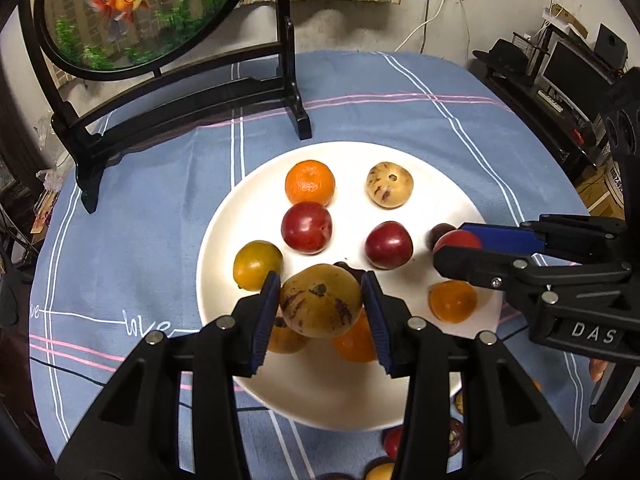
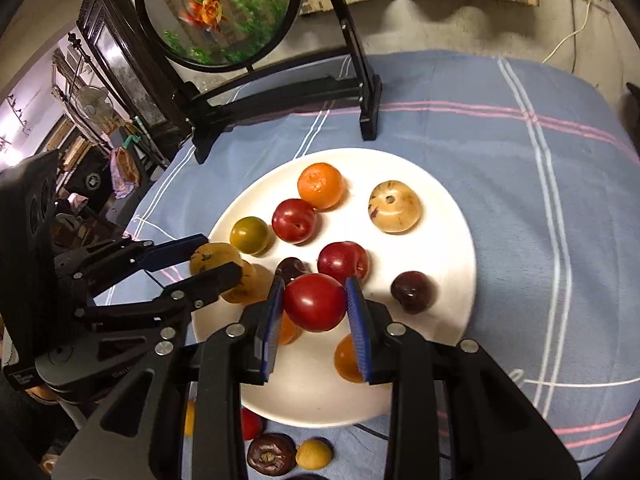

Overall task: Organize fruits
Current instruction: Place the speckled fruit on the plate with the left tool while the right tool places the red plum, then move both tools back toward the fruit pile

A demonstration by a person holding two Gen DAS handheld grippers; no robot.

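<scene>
Left tongs [image 1: 320, 304] pinch a speckled yellow-brown round fruit [image 1: 320, 300] between blue pads, held above the near part of the round white plate [image 1: 224, 236] on the blue striped cloth over the desk. Bare plate lies just ahead and below, between an olive-yellow fruit [image 1: 257, 265] and a dark red plum [image 1: 388, 245], so release looks like a short drop.

Right tongs [image 2: 315, 302] clamp a glossy red plum [image 2: 315, 302] over the plate's near centre. Open white space sits to its right, before a dark purple plum [image 2: 413, 292]; loose fruits [image 2: 272, 454] wait on the cloth behind.
</scene>
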